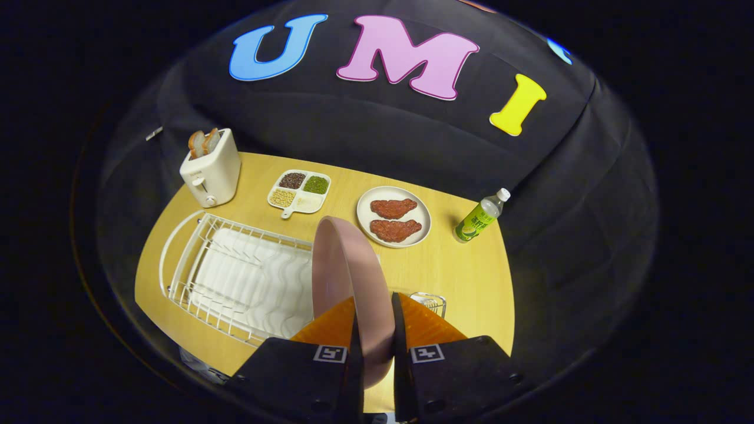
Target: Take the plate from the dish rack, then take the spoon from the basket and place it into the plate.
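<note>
Table: round-edged light wooden table [471, 277] carrying everything in the booth.
Dish rack: white wire dish rack [235, 277] with a ribbed white tray, along the table's left edge, nothing standing in it.
Plate: pink round plate [347, 277], on edge, lifted clear above the rack's right end.
Gripper: gripper [373, 330] clamped on that pink plate, both fingers pressing its faces!
Toaster: white toaster [211, 168] with bread slices, far left corner.
Meat plate: white round plate [393, 216] with two brown cutlets, far edge.
Snack tray: white four-part tray [299, 191] beside the toaster.
Bottle: green-labelled plastic bottle [480, 219], far right edge.
Basket: small wire basket [430, 301], just beyond the right finger; spoon not discernible.
</note>
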